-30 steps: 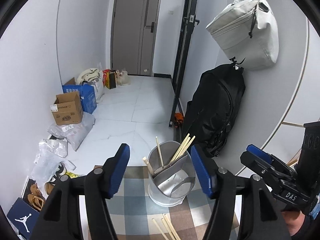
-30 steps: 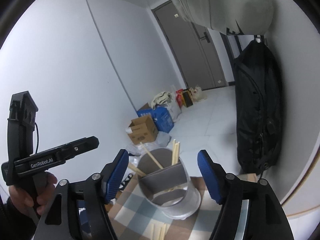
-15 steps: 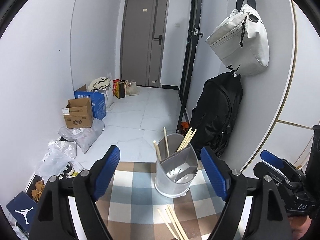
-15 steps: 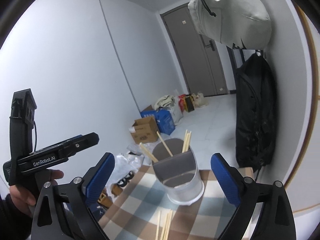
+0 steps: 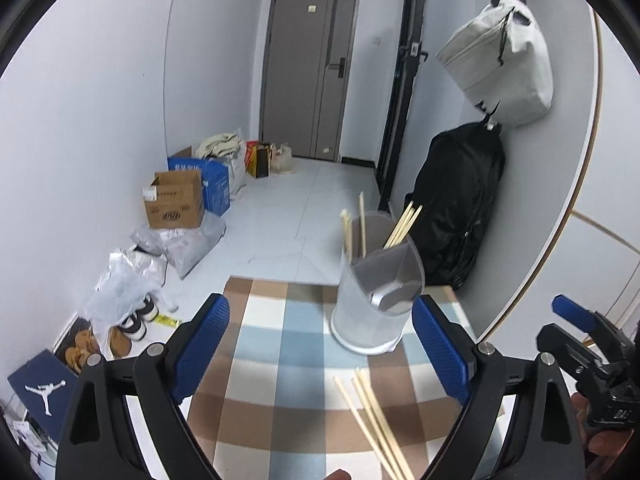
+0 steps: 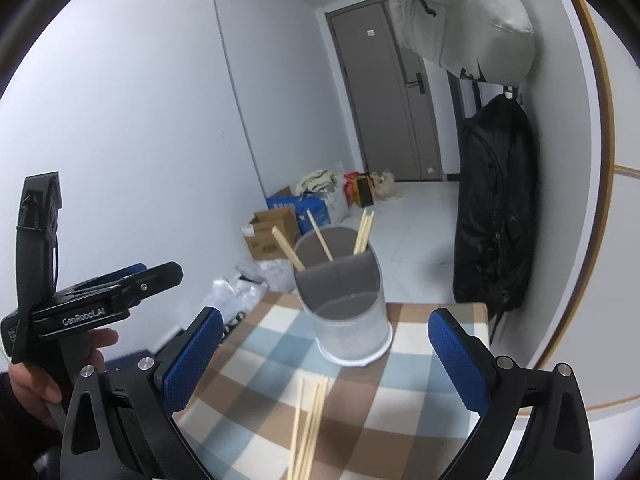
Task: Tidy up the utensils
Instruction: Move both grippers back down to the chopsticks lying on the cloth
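A translucent grey utensil holder [image 5: 376, 308] [image 6: 348, 320] stands upright on the checked tablecloth [image 5: 272, 380] [image 6: 248, 380], near the table's far edge. Several wooden chopsticks [image 5: 402, 224] [image 6: 362, 232] stick out of its back compartment. More loose chopsticks [image 5: 372, 416] [image 6: 308, 420] lie on the cloth in front of it. My left gripper [image 5: 320, 312] hangs short of the holder, its jaws opening with nothing between them. My right gripper [image 6: 326, 320] is likewise back from the holder and over the loose chopsticks, its jaws opening and empty.
A black backpack [image 5: 456, 208] and a pale grey bag [image 5: 500, 64] hang on the wall right of the table. Cardboard boxes [image 5: 176, 200], plastic bags and shoes litter the floor to the left. The table ends just behind the holder.
Both grippers have drawn back from the holder and their jaws have spread wider. The holder looks smaller and farther away, and more of the loose chopsticks shows.
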The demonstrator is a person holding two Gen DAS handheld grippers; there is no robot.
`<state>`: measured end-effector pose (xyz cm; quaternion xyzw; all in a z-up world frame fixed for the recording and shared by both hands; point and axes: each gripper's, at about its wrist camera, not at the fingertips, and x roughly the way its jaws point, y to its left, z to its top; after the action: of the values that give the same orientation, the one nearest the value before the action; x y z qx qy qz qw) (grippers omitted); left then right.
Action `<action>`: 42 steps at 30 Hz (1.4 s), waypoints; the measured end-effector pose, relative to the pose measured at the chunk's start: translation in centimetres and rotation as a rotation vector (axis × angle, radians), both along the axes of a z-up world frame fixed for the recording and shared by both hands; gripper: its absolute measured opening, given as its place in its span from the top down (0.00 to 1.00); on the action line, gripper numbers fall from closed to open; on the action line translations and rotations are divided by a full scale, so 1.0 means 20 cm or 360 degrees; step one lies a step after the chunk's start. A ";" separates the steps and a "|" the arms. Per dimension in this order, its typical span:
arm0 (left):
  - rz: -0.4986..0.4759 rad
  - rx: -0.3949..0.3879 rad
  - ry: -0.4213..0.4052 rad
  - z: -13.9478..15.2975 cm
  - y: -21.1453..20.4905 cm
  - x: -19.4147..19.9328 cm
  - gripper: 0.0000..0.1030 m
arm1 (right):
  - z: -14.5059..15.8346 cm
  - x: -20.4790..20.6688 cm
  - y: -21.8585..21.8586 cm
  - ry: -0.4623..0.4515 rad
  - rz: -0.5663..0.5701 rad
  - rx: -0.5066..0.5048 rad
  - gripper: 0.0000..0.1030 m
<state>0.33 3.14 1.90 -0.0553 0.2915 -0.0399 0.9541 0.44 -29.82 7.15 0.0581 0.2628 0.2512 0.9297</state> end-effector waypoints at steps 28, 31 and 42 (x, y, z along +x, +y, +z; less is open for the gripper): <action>0.0192 -0.0260 0.0392 -0.38 0.28 0.17 0.13 | -0.53 0.31 0.18 0.0576 -0.0021 -0.0288 0.01; 0.0180 -0.0291 0.0392 -0.37 0.28 0.16 0.13 | -0.53 0.33 0.23 0.0574 0.0044 -0.0365 0.01; 0.0228 -0.0280 0.0401 -0.37 0.34 0.16 0.13 | -0.79 0.46 0.46 0.0730 0.0252 -0.0603 0.43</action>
<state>3.47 9.92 -5.54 -0.1640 0.3996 0.0102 0.9018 9.65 -20.71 -8.57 -0.0819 0.5117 0.2498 0.8179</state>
